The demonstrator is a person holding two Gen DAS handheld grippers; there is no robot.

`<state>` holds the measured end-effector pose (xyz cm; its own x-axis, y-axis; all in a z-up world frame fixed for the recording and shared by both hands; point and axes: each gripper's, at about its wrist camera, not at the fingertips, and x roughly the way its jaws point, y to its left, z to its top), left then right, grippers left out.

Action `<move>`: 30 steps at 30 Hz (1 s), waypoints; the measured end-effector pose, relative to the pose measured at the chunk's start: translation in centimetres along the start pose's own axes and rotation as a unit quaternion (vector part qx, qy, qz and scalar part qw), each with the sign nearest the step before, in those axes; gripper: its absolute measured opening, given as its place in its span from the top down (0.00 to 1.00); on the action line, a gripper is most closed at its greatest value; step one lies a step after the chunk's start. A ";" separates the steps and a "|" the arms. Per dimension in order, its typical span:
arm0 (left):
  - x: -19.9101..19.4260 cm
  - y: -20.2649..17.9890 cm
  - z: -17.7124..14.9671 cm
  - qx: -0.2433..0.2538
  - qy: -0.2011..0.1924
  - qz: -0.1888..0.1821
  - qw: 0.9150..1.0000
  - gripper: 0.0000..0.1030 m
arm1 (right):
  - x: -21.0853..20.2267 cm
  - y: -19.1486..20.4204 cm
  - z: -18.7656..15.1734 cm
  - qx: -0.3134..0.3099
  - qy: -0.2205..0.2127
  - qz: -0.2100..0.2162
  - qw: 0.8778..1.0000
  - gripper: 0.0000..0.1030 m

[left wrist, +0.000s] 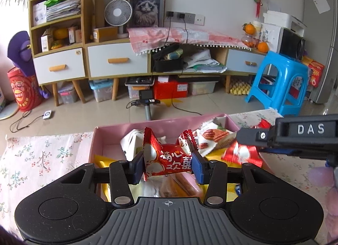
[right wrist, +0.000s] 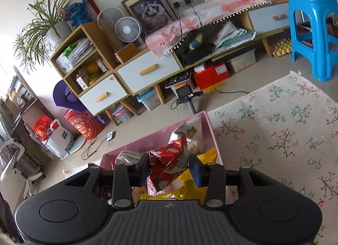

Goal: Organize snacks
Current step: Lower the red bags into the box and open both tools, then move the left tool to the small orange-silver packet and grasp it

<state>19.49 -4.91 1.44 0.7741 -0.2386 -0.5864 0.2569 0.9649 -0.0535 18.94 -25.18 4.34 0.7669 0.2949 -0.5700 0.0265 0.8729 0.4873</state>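
Observation:
A pink box (left wrist: 109, 132) on the floral tablecloth holds several snack packets. My left gripper (left wrist: 168, 165) is shut on a red candy packet (left wrist: 166, 159) with white Chinese characters and holds it over the box. A pecan-print packet (left wrist: 211, 137) and yellow packets (left wrist: 101, 160) lie inside. My right gripper (right wrist: 170, 168) is over the same pink box (right wrist: 209, 124) and is shut on a red foil snack packet (right wrist: 166, 161); yellow packets (right wrist: 186, 185) lie under it. The right gripper's body, marked DAS (left wrist: 304, 131), reaches in from the right in the left wrist view.
The floral tablecloth (right wrist: 274, 135) spreads to the right of the box and to its left (left wrist: 42, 156). Beyond the table edge are a tiled floor, a blue plastic stool (left wrist: 281, 82), a low cabinet with drawers (left wrist: 118, 61) and a camera on a stand (left wrist: 145, 97).

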 end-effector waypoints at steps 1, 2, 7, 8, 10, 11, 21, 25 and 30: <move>0.2 0.1 -0.1 -0.001 -0.001 0.001 1.000 0.55 | 0.1 0.1 -0.1 -0.003 0.002 -0.001 1.000 0.67; 0.2 0.3 -0.2 -0.003 -0.003 0.002 1.000 0.54 | 0.2 0.3 -0.2 -0.006 0.003 -0.003 1.000 0.66; 0.0 0.8 -0.6 0.001 -0.019 0.003 1.000 0.39 | 0.1 1.1 -0.4 -0.032 0.002 -0.010 0.999 0.48; -0.2 0.8 -0.7 0.003 -0.022 0.003 1.000 0.36 | 0.0 1.1 -0.4 -0.035 0.001 -0.011 0.999 0.46; -0.5 0.9 -0.7 0.002 -0.026 0.002 1.000 0.30 | -0.2 1.3 -0.4 -0.039 -0.002 -0.011 0.999 0.40; -0.7 0.9 -0.7 0.000 -0.028 0.001 1.000 0.28 | -0.3 1.4 -0.4 -0.041 -0.003 -0.011 0.999 0.39; -4.0 0.9 -1.1 0.003 -0.039 -0.005 0.999 0.13 | -2.2 2.2 -0.5 -0.063 -0.015 -0.009 0.998 0.25; -5.6 1.0 -2.0 0.009 -0.037 -0.010 0.999 0.09 | -3.1 2.4 -0.9 -0.078 -0.017 -0.010 0.997 0.21; -7.1 1.4 -3.4 0.006 -0.023 -0.020 1.000 0.08 | -4.2 2.3 -1.5 -0.096 -0.014 -0.017 0.995 0.20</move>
<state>12.35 -1.53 2.78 0.7883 -0.2827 -0.5464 0.2950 0.9531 -0.0675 14.83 -23.85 6.80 0.7852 0.2546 -0.5644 -0.0675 0.9413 0.3306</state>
